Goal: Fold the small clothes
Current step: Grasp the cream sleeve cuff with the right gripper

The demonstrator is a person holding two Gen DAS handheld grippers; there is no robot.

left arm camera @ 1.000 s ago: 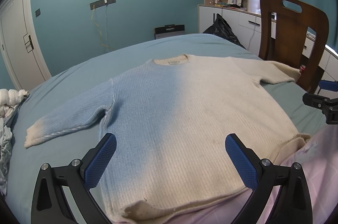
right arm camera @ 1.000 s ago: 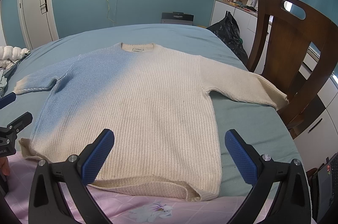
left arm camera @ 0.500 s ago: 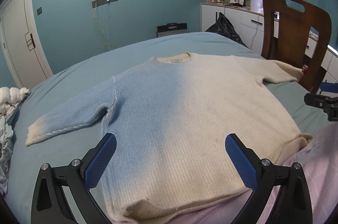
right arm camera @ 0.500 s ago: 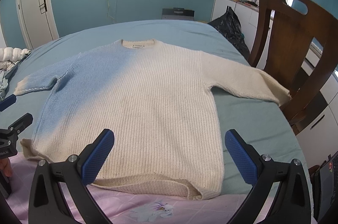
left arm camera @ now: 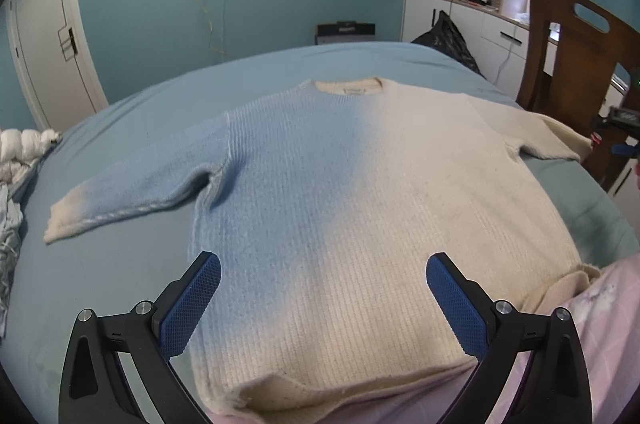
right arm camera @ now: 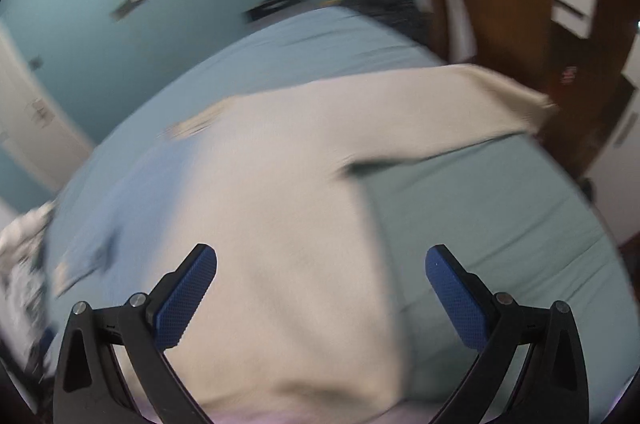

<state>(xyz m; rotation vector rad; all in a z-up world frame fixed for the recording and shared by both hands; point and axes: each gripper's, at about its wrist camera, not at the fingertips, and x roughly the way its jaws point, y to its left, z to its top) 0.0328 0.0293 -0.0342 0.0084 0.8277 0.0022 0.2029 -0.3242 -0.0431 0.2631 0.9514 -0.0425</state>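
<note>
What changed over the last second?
The right gripper swung right and tilted toward the cream sleeve; its view is motion-blurred. Nothing was grasped or released. The left gripper barely moved. The blue-to-cream knit sweater stays flat on the blue bed; both grippers open.
</note>
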